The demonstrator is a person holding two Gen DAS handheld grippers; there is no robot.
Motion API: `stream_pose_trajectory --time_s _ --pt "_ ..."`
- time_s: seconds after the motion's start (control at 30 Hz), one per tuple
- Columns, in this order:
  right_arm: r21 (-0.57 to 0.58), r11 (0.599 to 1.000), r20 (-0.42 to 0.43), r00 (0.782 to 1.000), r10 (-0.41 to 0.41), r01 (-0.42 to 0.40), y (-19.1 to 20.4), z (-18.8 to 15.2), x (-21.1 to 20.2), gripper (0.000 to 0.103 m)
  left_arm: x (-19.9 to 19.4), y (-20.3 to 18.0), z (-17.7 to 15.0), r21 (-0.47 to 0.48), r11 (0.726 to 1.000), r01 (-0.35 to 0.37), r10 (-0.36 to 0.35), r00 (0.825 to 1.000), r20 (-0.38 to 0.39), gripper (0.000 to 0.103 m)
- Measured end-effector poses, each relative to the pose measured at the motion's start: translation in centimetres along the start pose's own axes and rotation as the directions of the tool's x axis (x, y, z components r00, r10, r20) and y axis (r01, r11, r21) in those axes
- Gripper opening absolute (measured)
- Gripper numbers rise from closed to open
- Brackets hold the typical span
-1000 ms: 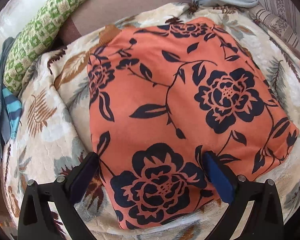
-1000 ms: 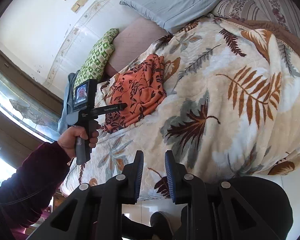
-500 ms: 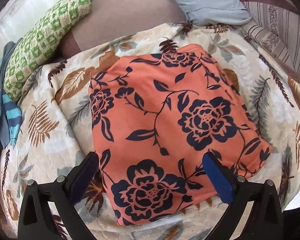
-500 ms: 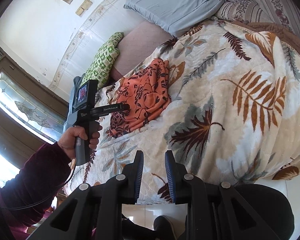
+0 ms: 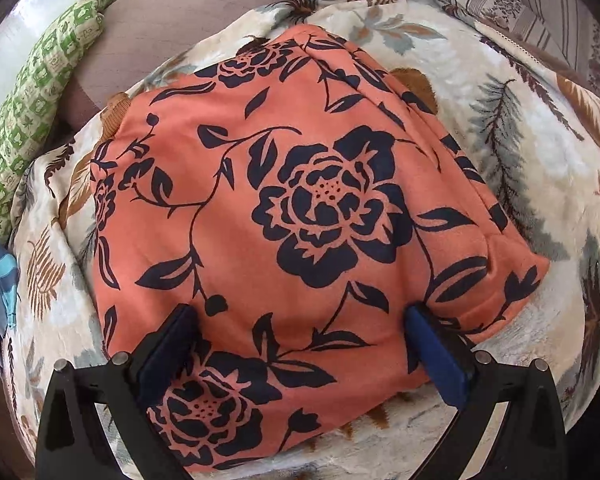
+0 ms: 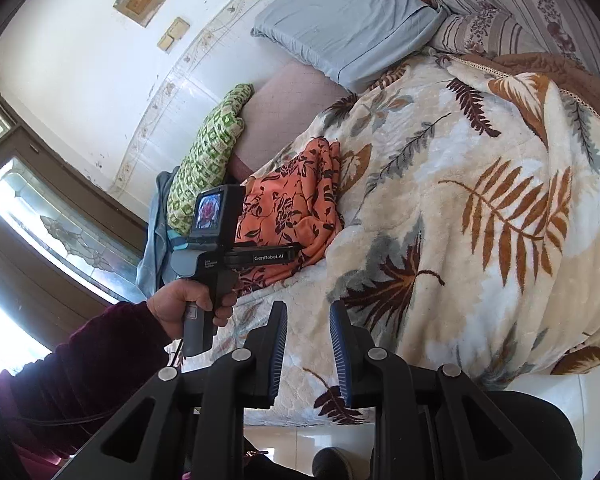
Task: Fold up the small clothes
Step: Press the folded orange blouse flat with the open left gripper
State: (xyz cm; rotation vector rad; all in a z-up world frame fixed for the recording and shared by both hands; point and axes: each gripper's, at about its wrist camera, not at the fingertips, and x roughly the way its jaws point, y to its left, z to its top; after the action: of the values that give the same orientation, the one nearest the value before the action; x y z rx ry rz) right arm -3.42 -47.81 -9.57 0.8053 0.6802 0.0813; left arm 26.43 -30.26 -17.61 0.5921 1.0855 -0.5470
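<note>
- Left tongs (image 5: 296,344): jaws spread wide, nothing between the pads, poised over the near edge of the cloth (image 5: 292,216). Half a second back they hung further off the cloth's near-left corner; now they have slid across it, and the big flower sits closer in view.
- Right tongs (image 6: 308,344): jaws close together with a narrow gap, empty, held well short of the cloth at the bed's edge; the gap is unchanged over the last second.
- Cloth: orange with dark flowers, lying as a flat, squarish packet on the blanket (image 5: 520,152), its layered edges showing along its right side. In my judgement the folding is largely done, and the left tongs are lining up either to pinch the near edge for one more fold or to lift the packet away.
- Beyond the cloth: a green checked cushion (image 5: 40,100) to its left, a grey pillow (image 6: 340,28) behind it.
- Furthest: a white wall with a patterned border and a window left of the cloth.
</note>
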Motion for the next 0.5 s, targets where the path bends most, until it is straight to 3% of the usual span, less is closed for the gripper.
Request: stream_pose_trajectory --time_s 0.33,0.5 --pt "-0.02 1.0 0.013 1.0 0.007 -0.007 0.2 0.0 -0.2 0.025 0.0 -0.5 0.6 -0.012 0.999 -0.031 0.031 0.999 -0.011 0.103" --pt "0.015 0.999 0.035 0.999 0.036 -0.036 -0.5 0.0 -0.7 0.025 -2.3 0.4 0.2 -0.067 0.998 0.006 -0.001 0.997 0.072 0.103"
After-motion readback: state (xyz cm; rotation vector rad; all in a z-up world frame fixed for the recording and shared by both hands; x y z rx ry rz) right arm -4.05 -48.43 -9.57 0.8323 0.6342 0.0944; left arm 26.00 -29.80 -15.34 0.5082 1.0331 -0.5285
